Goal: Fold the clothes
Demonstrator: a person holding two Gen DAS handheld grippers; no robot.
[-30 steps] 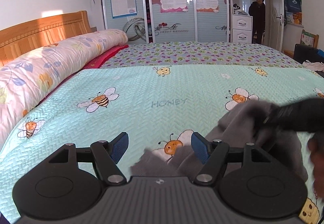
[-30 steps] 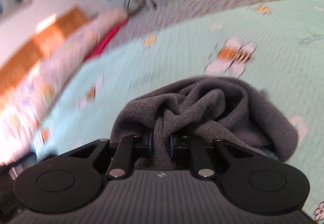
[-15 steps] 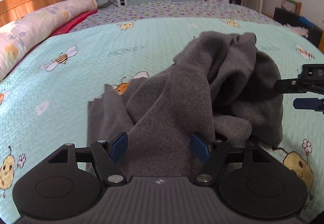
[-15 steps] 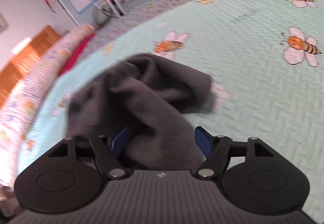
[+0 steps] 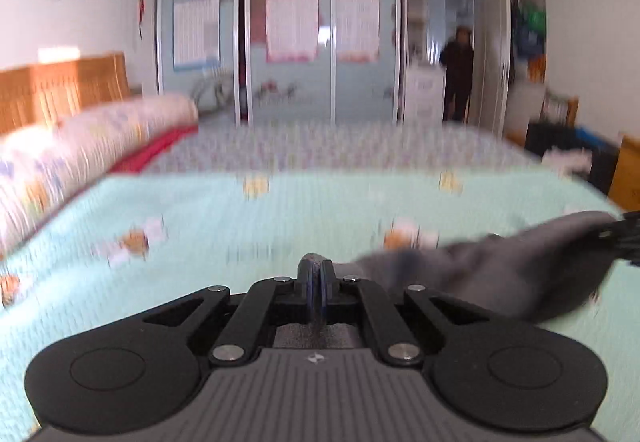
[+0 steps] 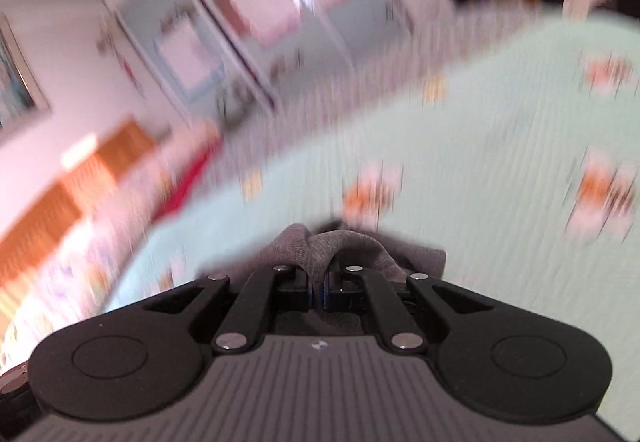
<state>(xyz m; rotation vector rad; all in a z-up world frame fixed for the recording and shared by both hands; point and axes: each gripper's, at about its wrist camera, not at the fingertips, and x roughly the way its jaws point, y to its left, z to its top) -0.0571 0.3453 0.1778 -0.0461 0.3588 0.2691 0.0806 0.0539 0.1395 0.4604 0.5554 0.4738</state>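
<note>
A: Your left claw (image 5: 316,274) has just snapped closed. Its blue pads (image 5: 310,282) meet, and a thin edge of the dark grey knitted garment (image 5: 500,278) seems pinched between them, though blur keeps me from being sure how much cloth is in there.

B: And your right claw (image 6: 318,282)?

A: Its jaws have just been closing as well, and they clamp a bunched fold of the same grey knit (image 6: 344,246), which humps up right over the fingertips.

B: So where does the garment sit for you?

A: In the left wrist view it stretches from your left claw off to the right, lifted clear of the bedspread, up to the black tip of your right claw (image 5: 624,238) at the frame's edge. It sags a little in the middle.

B: What lies under it?

A: The mint-green quilted bedspread with bee prints (image 5: 280,210). Further off, a long floral bolster (image 5: 92,138) lies along the wooden headboard (image 5: 60,86). Behind the bed stand pale blue sliding wardrobe doors with pink posters (image 5: 292,22), and a person in dark clothes (image 5: 458,74) stands in the doorway. Both views are smeared by motion.
</note>
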